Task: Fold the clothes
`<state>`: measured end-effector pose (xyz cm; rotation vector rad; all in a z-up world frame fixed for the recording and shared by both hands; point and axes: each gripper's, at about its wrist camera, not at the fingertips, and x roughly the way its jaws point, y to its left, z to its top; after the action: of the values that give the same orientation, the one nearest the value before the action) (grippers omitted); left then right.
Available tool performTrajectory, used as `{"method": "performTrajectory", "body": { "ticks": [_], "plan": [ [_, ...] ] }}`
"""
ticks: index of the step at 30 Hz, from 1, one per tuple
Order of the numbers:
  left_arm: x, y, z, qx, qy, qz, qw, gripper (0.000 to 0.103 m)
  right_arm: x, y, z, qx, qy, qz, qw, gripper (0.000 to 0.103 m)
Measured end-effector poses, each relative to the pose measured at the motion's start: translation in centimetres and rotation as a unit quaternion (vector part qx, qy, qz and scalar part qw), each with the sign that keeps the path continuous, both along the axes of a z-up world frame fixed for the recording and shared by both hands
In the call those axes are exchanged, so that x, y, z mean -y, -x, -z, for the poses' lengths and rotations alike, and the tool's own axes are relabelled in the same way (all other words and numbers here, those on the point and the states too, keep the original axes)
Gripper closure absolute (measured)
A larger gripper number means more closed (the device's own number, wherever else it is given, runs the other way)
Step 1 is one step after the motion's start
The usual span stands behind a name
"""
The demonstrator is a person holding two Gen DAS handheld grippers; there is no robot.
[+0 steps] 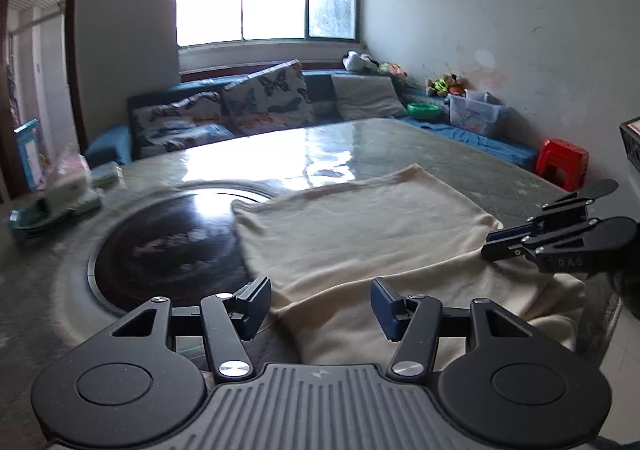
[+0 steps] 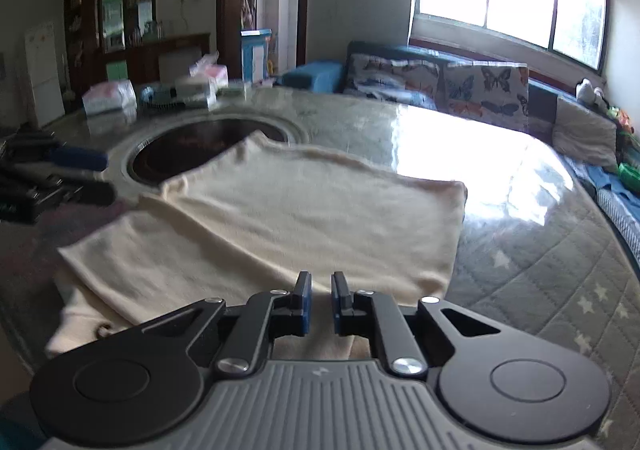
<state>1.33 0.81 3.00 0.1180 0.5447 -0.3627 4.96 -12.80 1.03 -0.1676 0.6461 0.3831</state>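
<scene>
A cream garment (image 1: 368,234) lies partly folded on the table, one layer over another; it also shows in the right wrist view (image 2: 304,226). My left gripper (image 1: 320,308) is open and empty above the garment's near left edge. My right gripper (image 2: 321,302) hovers over the garment's near edge with its jaws a narrow gap apart and nothing between them. The right gripper also shows at the right of the left wrist view (image 1: 496,244), and the left gripper shows at the left of the right wrist view (image 2: 96,173).
The table (image 2: 540,250) has a quilted grey cover under clear plastic and a dark round inset (image 1: 168,246) beside the garment. Boxes and packets (image 2: 160,93) stand at its far left. A sofa with butterfly cushions (image 1: 264,97) and a red stool (image 1: 562,163) lie beyond.
</scene>
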Motion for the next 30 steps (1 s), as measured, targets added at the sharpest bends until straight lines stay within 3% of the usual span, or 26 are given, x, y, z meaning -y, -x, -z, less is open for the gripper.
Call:
{"method": "performTrajectory", "body": {
  "ticks": [9, 13, 22, 26, 30],
  "plan": [
    [0.8, -1.4, 2.8, -0.017, -0.027, 0.003, 0.9995, 0.046, 1.3, 3.0, -0.8, 0.007, -0.004, -0.02, 1.0, 0.093],
    [0.4, -0.8, 2.5, -0.017, -0.027, 0.001, 0.9995, 0.046, 1.5, 4.6, -0.1, -0.004, 0.016, -0.035, 0.999, 0.093],
    [-0.8, 3.9, 0.9, 0.012, -0.06, 0.034, 0.9975, 0.044, 2.0, 6.4, -0.7, 0.006, 0.002, -0.041, 0.999, 0.093],
    [-0.7, 6.8, 1.6, 0.017, -0.109, 0.075, 0.991, 0.044, 2.0, 6.3, 0.1, -0.005, 0.001, -0.042, 0.999, 0.093],
    [0.2, 9.3, 2.5, 0.041, -0.157, 0.121, 0.9792, 0.043, 2.5, 6.8, -0.6, -0.005, -0.006, -0.042, 0.999, 0.091]
  ]
}}
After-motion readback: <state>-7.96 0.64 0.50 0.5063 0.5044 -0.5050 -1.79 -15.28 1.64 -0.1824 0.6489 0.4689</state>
